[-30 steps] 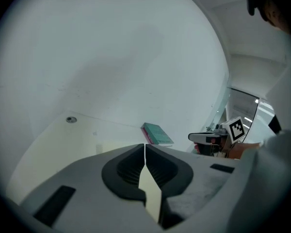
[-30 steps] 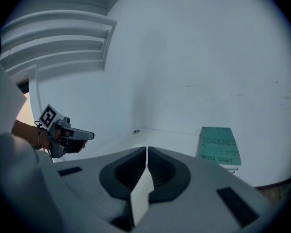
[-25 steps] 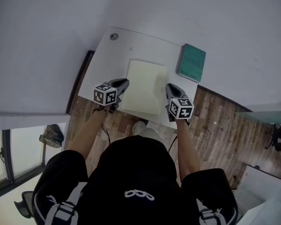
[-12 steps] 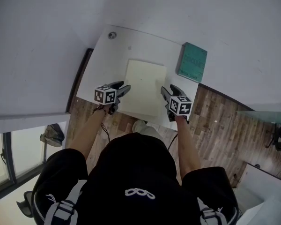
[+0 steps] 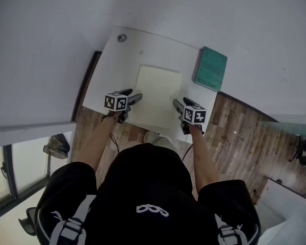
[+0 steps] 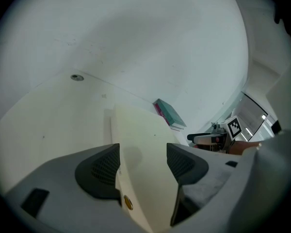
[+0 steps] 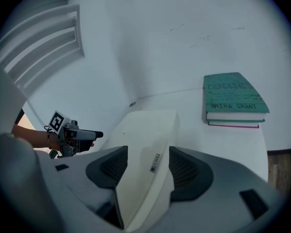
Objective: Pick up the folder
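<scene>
Folder (image 5: 159, 95), cream, lies flat on the white table (image 5: 117, 65), in front of the person. Both bare forearms reach forward from black sleeves, one to each side of it. The left gripper (image 5: 136, 97) tilts down at the folder's left edge and the right gripper (image 5: 175, 104) at its right edge, marker cubes uppermost. Both pairs of jaws have just been opening and now stand wide apart; the folder's edge runs between each pair, and the pads do not press on it. A small label (image 7: 154, 163) on the folder is too small to read. A teal book (image 7: 235, 98) lies at the table's far right corner, well apart; its spine reads "MIRA GRANT".
</scene>
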`<state>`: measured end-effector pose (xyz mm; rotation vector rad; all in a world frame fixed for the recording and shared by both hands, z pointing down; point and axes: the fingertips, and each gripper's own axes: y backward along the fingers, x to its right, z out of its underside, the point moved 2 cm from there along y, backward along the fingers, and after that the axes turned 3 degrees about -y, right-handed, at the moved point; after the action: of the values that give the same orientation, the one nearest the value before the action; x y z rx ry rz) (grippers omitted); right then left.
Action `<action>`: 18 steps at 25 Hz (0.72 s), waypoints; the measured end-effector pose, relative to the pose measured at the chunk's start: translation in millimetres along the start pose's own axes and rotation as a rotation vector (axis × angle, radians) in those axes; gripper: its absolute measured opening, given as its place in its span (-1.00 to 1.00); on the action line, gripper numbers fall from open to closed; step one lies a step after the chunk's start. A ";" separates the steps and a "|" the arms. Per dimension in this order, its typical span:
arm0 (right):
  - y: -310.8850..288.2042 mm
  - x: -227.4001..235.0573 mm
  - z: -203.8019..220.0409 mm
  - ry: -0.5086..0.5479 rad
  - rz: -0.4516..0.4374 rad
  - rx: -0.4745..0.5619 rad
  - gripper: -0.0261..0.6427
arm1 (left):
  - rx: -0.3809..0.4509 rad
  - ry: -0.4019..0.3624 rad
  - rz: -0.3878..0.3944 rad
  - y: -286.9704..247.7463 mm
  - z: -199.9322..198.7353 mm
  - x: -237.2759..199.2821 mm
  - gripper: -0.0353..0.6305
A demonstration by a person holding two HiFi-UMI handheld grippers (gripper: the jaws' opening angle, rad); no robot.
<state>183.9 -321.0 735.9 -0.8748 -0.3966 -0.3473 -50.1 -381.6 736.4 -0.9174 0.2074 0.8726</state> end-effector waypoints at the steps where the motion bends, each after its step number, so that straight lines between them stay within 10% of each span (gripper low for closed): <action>1: -2.9 1.8 2.4 -0.007 -0.001 -0.010 -0.13 | -0.009 0.004 -0.003 -2.7 2.1 -2.6 -0.04; 18: -45.8 25.8 12.7 -0.111 0.013 -0.086 -0.11 | -0.068 0.096 -0.010 -34.0 18.4 -25.3 -0.02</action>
<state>183.5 -341.5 786.0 -0.9827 -0.4816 -0.3063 -45.1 -392.2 781.1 -1.0242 0.2566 0.8313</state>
